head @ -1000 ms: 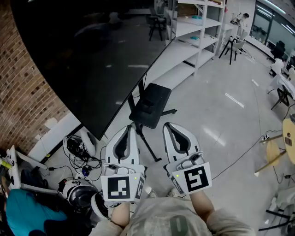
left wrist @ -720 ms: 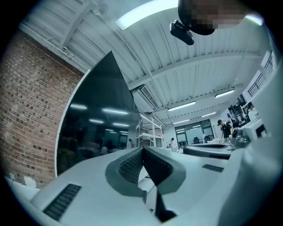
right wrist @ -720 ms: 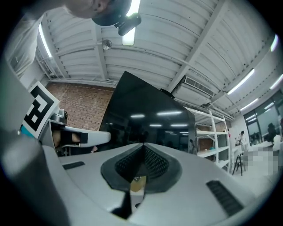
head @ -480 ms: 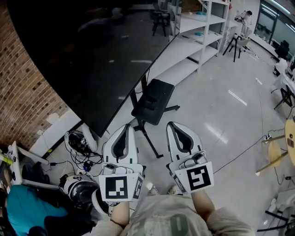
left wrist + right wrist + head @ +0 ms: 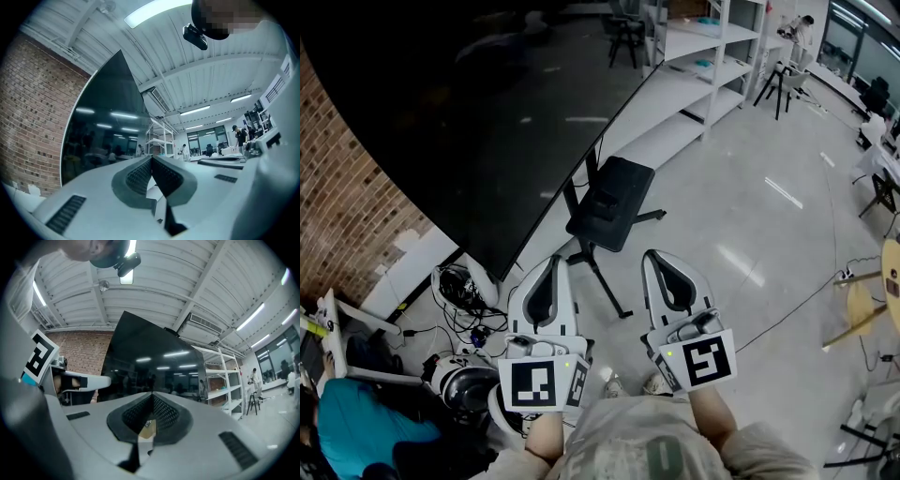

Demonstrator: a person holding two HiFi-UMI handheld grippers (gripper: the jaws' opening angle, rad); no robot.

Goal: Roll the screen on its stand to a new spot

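The large black flat screen (image 5: pixel 487 122) stands on its black metal stand (image 5: pixel 607 202) ahead of us, in front of the red brick wall (image 5: pixel 347 216) and beside the white metal shelving (image 5: pixel 703 56). Only the head view shows us the stand's tray and legs on the grey floor. The two gripper views show us the screen's upper edge against the ceiling instead. Our left gripper (image 5: pixel 556 262) and right gripper (image 5: pixel 656 258) hang near the stand's legs, touching nothing. Both sets of jaws are fully together, with nothing between the pads.
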